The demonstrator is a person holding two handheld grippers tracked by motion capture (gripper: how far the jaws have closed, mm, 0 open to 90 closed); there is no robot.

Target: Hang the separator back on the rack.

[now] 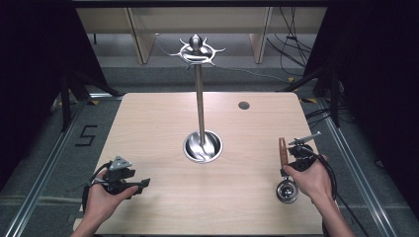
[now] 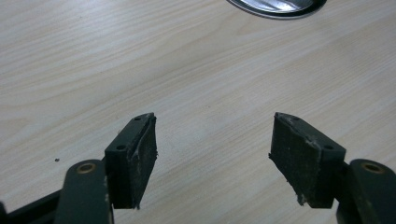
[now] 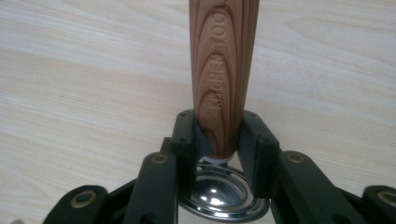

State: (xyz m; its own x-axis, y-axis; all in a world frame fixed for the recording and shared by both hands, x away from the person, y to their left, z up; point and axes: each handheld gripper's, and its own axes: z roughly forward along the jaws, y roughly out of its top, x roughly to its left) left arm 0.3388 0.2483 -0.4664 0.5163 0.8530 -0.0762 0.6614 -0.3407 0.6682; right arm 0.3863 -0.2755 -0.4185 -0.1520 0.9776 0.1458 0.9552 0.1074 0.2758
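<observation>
A utensil with a wooden handle (image 1: 282, 151) and a round steel head (image 1: 287, 191) lies on the table at the right. My right gripper (image 1: 291, 167) is shut on the lower end of that handle (image 3: 223, 88), the shiny head (image 3: 219, 193) sitting just below the jaws. A steel stand (image 1: 199, 98) with hooks at its top (image 1: 197, 51) rises from a round base (image 1: 202, 146) at the table's middle. My left gripper (image 1: 143, 183) rests near the front left, held in a hand. Its pads (image 2: 140, 156) are wide apart with bare wood between them.
The light wooden table (image 1: 163, 118) has a small dark round hole cover (image 1: 243, 105) at the back right. The rim of the stand's base (image 2: 275, 5) shows ahead of the left gripper. Metal rails and cables run along the floor on both sides.
</observation>
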